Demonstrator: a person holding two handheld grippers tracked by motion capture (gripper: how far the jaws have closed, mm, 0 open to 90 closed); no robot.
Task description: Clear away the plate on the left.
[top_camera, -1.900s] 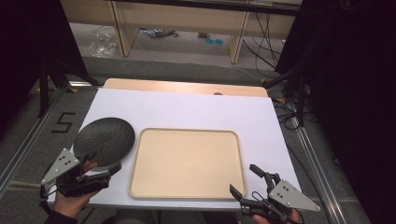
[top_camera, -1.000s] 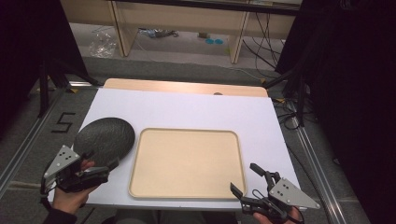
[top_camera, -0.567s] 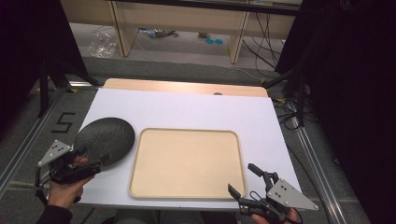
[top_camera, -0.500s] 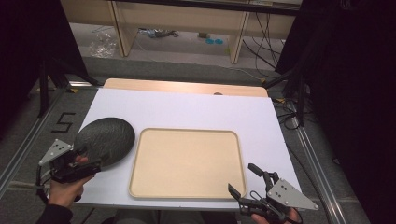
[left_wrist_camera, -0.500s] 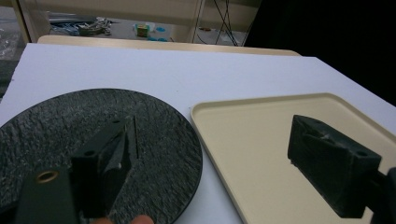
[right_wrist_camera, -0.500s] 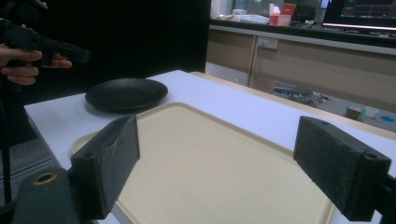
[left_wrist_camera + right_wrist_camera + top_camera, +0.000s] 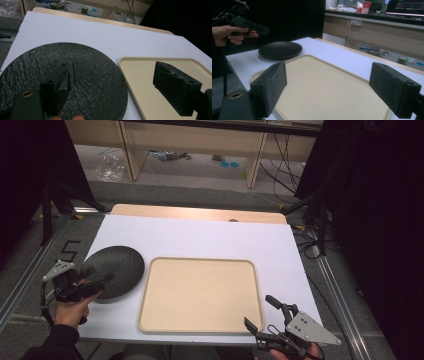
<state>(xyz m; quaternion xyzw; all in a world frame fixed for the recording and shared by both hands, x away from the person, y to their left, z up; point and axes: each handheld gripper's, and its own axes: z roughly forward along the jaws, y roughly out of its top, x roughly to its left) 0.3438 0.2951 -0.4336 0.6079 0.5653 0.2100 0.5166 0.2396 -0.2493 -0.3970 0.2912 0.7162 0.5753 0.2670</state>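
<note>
The dark round plate (image 7: 112, 271) lies on the white table (image 7: 200, 237) at the near left, just left of the beige tray (image 7: 200, 295). The left gripper (image 7: 95, 282) is held above its near edge, jaws set wide with nothing between them. The step in hand is judged to be an approach for a grasp; a descent onto the rim is called for next. The right gripper (image 7: 270, 312) is held off the tray's near right corner, jaws wide and empty. Beyond plate and tray, bare table is available to the far edge.
</note>
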